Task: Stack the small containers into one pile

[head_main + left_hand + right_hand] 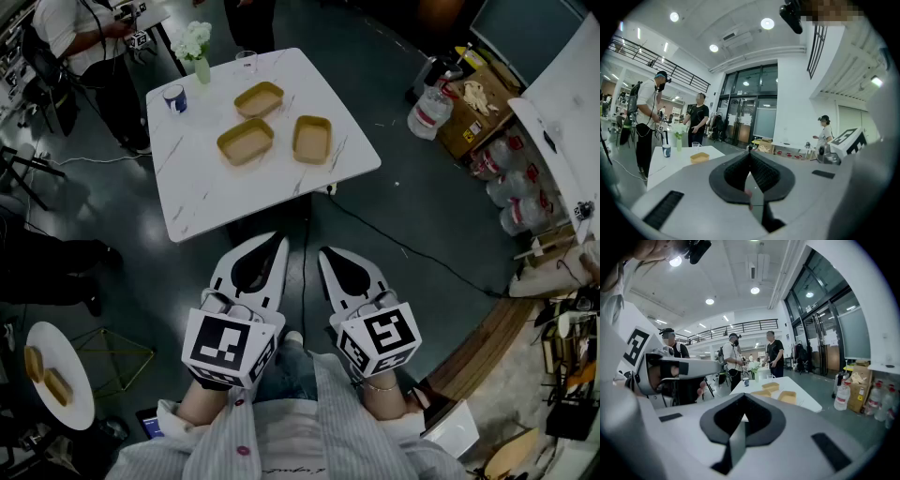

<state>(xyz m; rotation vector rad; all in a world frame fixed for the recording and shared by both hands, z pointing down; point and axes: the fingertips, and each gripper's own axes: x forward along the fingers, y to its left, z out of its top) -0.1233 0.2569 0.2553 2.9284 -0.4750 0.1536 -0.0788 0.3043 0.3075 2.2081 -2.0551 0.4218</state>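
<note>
Three small tan containers lie apart on the white marble table (206,192): one at the back (259,98), one at front left (246,141), one at front right (312,139). None is stacked. My left gripper (281,241) and right gripper (324,251) hang side by side close to my body, short of the table's near edge. Both are shut with nothing in them. The right gripper (744,396) looks toward the containers (788,397). In the left gripper view, the left gripper (750,149) has one container (699,157) far off to its left.
A blue mug (175,97), a vase of flowers (200,56) and a glass (247,62) stand along the table's far edge. People stand beyond the table. A cardboard box (473,112) and water bottles (429,108) sit at right. A small round side table (70,389) stands at lower left.
</note>
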